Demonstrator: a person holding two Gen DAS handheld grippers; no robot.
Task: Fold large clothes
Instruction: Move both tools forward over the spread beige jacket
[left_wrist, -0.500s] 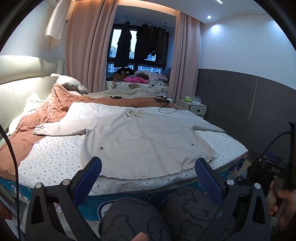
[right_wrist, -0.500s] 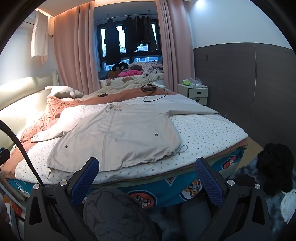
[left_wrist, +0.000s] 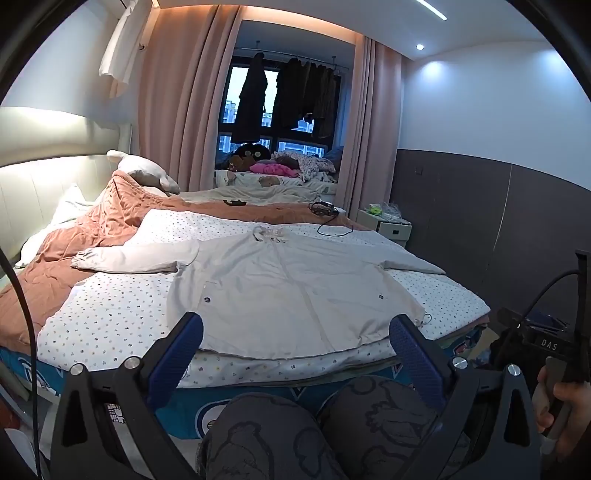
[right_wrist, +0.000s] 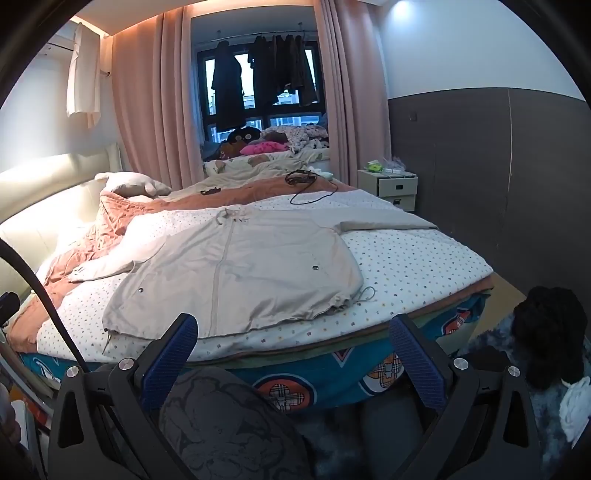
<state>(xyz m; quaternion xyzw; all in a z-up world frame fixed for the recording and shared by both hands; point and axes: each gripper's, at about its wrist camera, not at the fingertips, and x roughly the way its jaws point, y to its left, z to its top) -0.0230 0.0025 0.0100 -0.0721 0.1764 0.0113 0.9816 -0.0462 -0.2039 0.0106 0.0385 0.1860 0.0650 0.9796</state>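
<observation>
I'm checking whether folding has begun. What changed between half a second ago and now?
Nothing visibly changed. The beige jacket lies flat and unfolded on the bed, sleeves spread. The left gripper and the right gripper are both open and empty, short of the hem.

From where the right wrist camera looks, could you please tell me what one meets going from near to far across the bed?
Beige jacket spread flat near the bed's front edge → black cable on the rust-coloured quilt → pink garment by the window.
</observation>
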